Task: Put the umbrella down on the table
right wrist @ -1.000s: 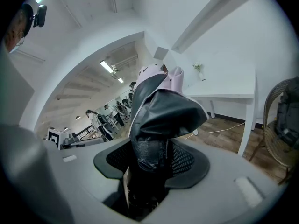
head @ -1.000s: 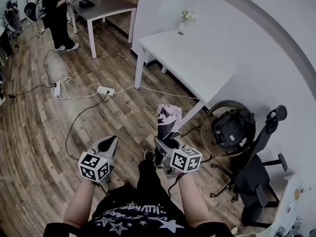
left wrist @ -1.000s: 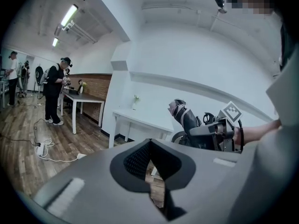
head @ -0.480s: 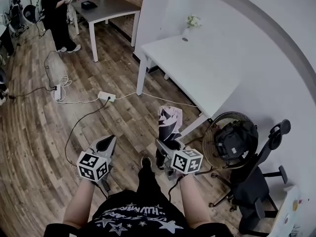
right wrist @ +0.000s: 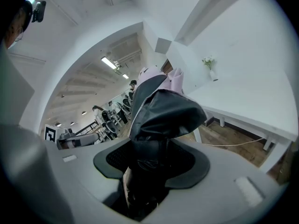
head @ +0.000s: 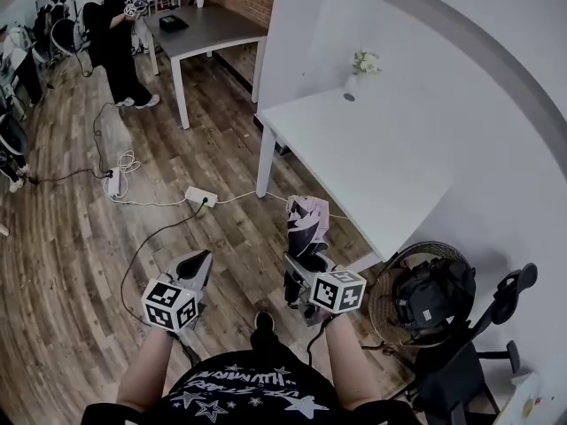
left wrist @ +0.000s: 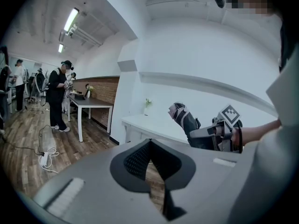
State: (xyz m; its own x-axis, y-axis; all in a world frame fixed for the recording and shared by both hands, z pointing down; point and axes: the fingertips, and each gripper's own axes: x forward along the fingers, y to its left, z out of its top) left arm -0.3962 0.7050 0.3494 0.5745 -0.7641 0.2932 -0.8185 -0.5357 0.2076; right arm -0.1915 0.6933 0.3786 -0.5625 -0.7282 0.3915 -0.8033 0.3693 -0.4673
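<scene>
Beyond the umbrella [head: 306,228], white table [head: 390,162] with vase [head: 352,84]

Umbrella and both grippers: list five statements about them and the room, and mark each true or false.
1. A vase of flowers stands on the white table. True.
2. The right gripper is clamped on the folded umbrella. True.
3. The umbrella lies on the white table. False: it is held in the air, short of the table.
4. The left gripper holds nothing. True.
5. Nobody else is in the room. False: a person in dark clothes stands by the dark table.
</scene>
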